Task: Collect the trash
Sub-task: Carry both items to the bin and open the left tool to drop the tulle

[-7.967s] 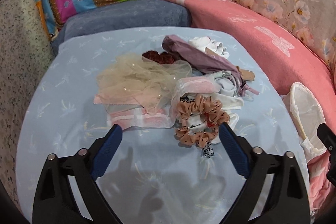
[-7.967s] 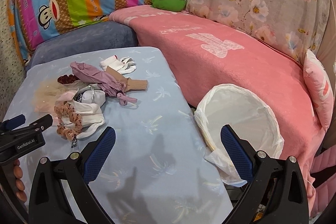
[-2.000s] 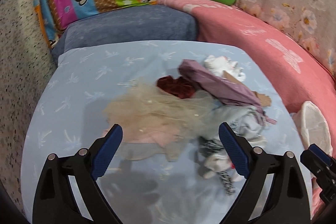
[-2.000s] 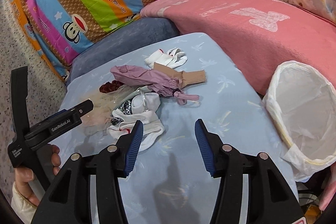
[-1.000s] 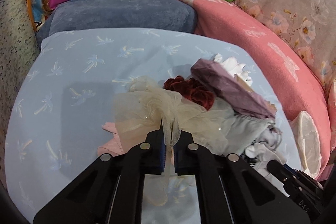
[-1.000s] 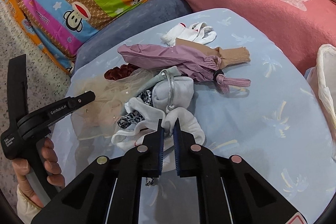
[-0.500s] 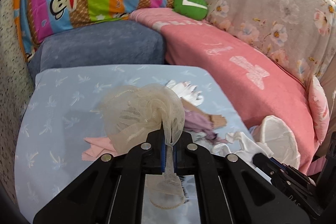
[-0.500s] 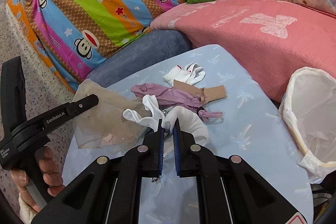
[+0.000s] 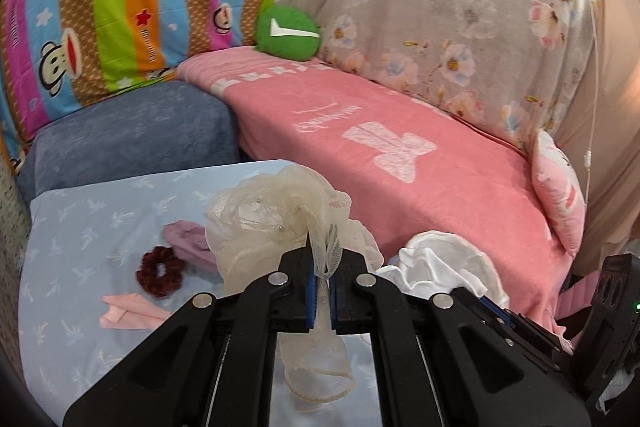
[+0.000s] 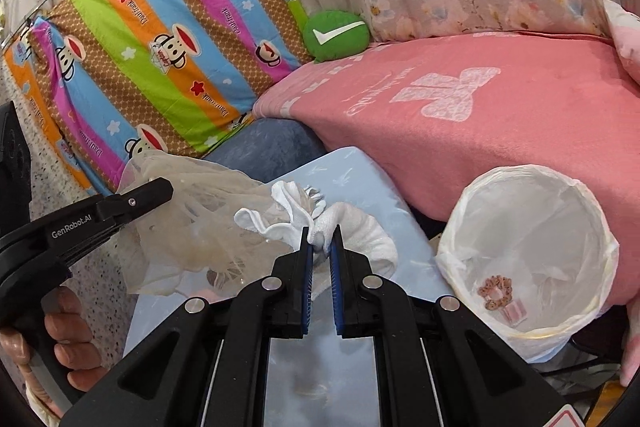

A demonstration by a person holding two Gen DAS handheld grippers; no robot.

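My left gripper (image 9: pixel 322 269) is shut on a cream mesh cloth (image 9: pixel 264 223) that hangs bunched above the light blue table (image 9: pixel 80 227). My right gripper (image 10: pixel 320 243) is shut on a white sock (image 10: pixel 360 231), lifted off the table (image 10: pixel 360 171). In the right wrist view the left gripper (image 10: pixel 160 193) shows at the left with the mesh cloth (image 10: pixel 192 223) draped from it. The white-lined trash bin (image 10: pixel 532 251) stands to the right, holding a brown scrunchie (image 10: pixel 494 293). On the table lie a dark red scrunchie (image 9: pixel 160 271), a purple cloth (image 9: pixel 186 241) and a pink cloth (image 9: pixel 128 313).
A pink sofa seat (image 9: pixel 360 131) curves behind the table and bin, with a blue cushion (image 9: pixel 128 135), a green round pillow (image 9: pixel 288 33) and striped and floral covers behind. A person's hand (image 10: pixel 60 331) holds the left gripper's handle.
Both grippers have risen and swung right toward the bin, carrying the mesh cloth and the white sock off the pile. The bin now shows fully in the right wrist view.
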